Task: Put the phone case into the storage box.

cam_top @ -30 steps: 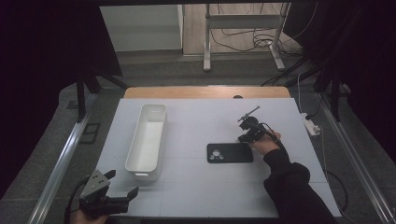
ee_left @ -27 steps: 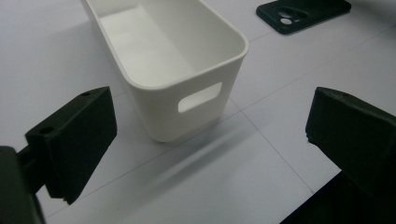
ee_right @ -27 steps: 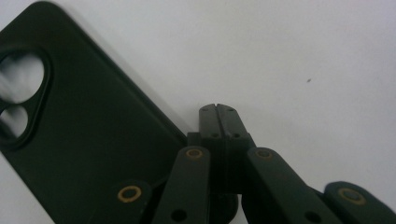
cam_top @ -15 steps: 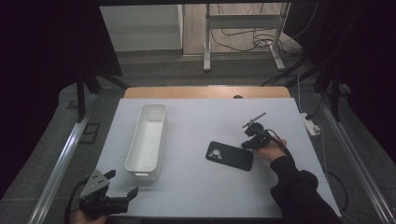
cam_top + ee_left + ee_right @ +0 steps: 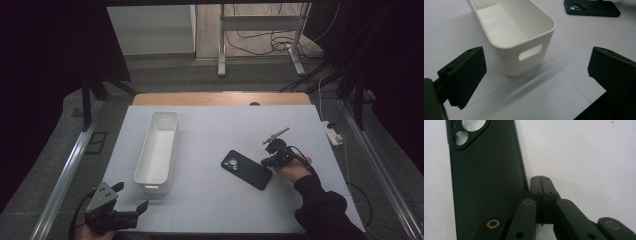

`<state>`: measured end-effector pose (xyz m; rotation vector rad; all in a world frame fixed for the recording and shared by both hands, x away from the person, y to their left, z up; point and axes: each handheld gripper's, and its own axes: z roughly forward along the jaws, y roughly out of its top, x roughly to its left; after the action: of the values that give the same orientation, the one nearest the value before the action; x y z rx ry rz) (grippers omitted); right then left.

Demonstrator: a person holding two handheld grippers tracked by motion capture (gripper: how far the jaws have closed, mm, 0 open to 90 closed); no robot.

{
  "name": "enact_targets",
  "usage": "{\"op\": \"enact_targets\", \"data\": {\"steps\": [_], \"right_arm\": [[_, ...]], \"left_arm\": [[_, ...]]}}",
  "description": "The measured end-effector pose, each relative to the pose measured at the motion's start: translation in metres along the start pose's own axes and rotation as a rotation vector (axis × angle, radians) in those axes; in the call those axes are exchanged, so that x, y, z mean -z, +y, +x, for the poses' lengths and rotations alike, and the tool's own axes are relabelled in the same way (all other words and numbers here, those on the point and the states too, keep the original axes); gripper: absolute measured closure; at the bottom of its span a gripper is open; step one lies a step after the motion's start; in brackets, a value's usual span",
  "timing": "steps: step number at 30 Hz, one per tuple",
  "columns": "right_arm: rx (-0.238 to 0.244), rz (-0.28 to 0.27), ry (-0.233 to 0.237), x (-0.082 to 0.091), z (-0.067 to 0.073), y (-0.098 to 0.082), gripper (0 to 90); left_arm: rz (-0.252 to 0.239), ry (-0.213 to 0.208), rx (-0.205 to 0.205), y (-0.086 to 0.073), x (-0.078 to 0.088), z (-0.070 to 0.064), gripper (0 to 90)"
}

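High view: the phone case (image 5: pixel 246 169) lies camera-side up at the surface's (image 5: pixel 220 125) center, the right claw (image 5: pixel 270 161) clenched empty at its three-o'clock edge, seemingly to nudge it. Left gripper view: the left claw (image 5: pixel 534 72) gapes wide, idle before the white bin (image 5: pixel 514 32). Right gripper view: pinched tips touch the case's edge.
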<state>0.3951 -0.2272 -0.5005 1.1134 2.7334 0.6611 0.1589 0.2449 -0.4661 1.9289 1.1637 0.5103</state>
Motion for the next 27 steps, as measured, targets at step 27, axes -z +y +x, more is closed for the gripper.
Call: {"op": "enact_targets", "data": {"steps": [27], "right_arm": [[-0.001,-0.004,0.010,0.009,0.020,-0.021,89.2]], "left_arm": [[-0.001,-0.004,-0.006,0.001,-0.001,0.000,2.7]]}}
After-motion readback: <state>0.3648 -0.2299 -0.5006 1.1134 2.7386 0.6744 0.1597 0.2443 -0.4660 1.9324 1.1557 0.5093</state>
